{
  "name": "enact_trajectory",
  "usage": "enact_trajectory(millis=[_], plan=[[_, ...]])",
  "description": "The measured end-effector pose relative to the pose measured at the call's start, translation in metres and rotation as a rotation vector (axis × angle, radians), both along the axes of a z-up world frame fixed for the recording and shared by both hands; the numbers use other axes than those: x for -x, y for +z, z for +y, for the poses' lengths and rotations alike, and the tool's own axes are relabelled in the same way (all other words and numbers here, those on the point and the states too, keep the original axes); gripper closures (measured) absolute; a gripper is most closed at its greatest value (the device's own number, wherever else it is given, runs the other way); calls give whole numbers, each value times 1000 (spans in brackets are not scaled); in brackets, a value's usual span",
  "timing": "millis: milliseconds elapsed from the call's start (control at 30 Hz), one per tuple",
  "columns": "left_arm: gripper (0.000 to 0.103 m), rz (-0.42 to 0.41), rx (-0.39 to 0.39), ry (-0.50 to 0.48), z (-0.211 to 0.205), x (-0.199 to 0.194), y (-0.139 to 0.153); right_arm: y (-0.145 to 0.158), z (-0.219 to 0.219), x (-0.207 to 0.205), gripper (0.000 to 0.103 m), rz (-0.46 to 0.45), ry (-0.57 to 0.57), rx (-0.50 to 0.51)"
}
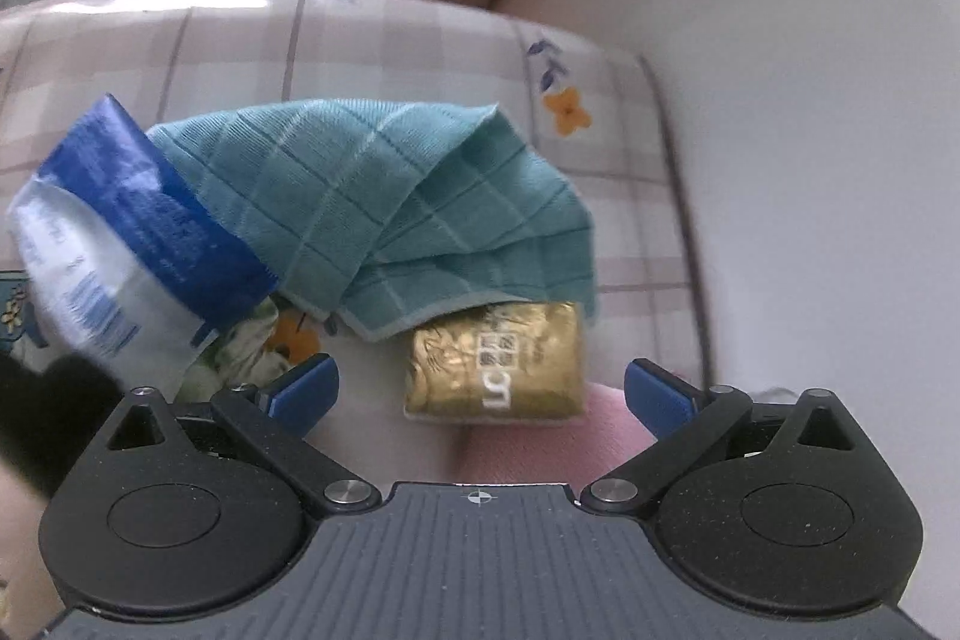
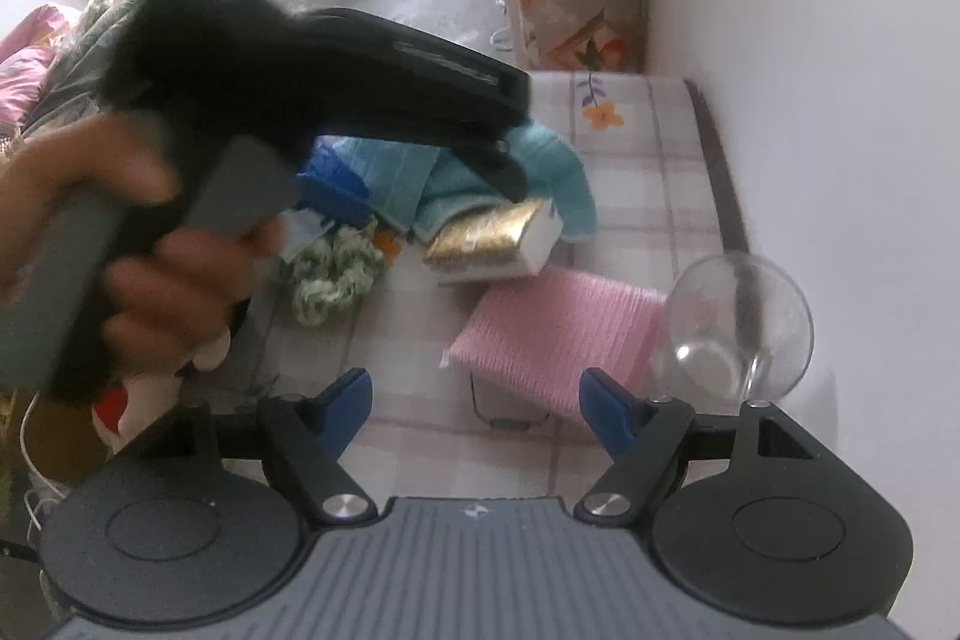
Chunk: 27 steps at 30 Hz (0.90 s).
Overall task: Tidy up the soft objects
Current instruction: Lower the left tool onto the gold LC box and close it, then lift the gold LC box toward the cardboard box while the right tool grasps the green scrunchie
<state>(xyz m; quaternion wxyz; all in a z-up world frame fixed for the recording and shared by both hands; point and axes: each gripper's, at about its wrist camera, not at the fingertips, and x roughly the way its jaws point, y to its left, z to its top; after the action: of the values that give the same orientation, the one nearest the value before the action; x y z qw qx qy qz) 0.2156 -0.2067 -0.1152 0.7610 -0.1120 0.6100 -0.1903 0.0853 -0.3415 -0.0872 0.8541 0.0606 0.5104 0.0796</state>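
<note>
1. Left gripper: jaws wide apart, nothing clamped; pointed steeply down at the checked tablecloth.
2. Gold tissue pack: directly ahead of the left gripper, between the lines of its blue fingertips; far end tucked under the teal cloth.
3. Teal cloth: crumpled, beyond the gold pack; blue-and-white pouch ahead-left, overlapping the cloth's left edge.
4. Pink pad: just below and right of the gold pack, close under the left gripper.
5. Right gripper: jaws apart, empty; pink pad just ahead of the gap.
6. Green-and-white knit piece: ahead-left of the right gripper; clear glass bowl ahead-right, beside the pink pad.
7. Hand on the left gripper's handle, blurred, upper left in the right wrist view.
</note>
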Motion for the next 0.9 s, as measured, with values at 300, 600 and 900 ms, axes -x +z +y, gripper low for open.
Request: enact_trajectory(millis=[300, 600, 900], plan=[[27, 67, -56, -26, -22, -16, -36, -15, -26, 2, 24, 63, -72, -38], [29, 31, -51, -43, -17, -7, -21, -18, -30, 3, 24, 87, -93, -47], [29, -77, 11, 27, 54, 37, 68, -16, -15, -14, 24, 48, -39, -83]])
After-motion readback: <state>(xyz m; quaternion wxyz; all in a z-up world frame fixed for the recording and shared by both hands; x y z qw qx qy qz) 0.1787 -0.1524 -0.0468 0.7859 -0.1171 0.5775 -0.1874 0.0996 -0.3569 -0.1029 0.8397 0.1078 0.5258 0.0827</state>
